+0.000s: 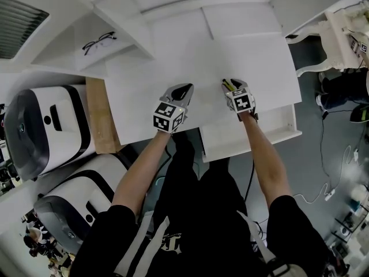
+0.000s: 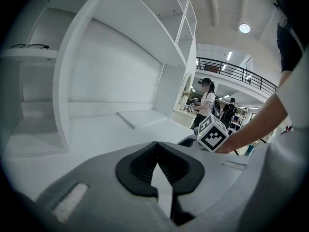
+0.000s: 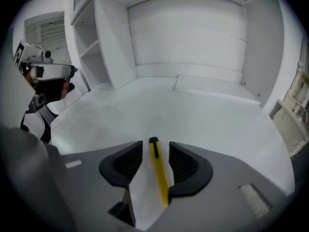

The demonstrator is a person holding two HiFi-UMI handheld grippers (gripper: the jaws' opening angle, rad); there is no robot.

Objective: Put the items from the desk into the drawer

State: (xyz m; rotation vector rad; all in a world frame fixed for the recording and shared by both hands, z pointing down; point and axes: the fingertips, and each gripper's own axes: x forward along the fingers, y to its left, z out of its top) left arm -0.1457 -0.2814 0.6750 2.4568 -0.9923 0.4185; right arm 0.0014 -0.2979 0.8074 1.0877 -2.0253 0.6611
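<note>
Your right gripper point(image 3: 155, 148) is released. Its jaws stand apart either side of a pen point(image 3: 158, 174), and bare white shows between the left pad and the barrel, so nothing is clamped. The jaws run along the pen's length, probably so that closing would pinch its long sides squarely and keep it from rolling. The pen is slim and yellow, with a black tip and clip at the end pointing away from you. It lies flat on the desk point(image 1: 173, 79), just beyond the open drawer point(image 1: 253, 148), which juts out toward you under the desk's front edge. That leaves only a short carry to the drawer. Your left gripper point(image 2: 156, 144) is clenched on nothing. It is tilted over bare desk to the left of the drawer, apparently waiting clear of the pick. Glasses point(image 1: 98, 41) sit on a shelf well away from the drawer, far left.
</note>
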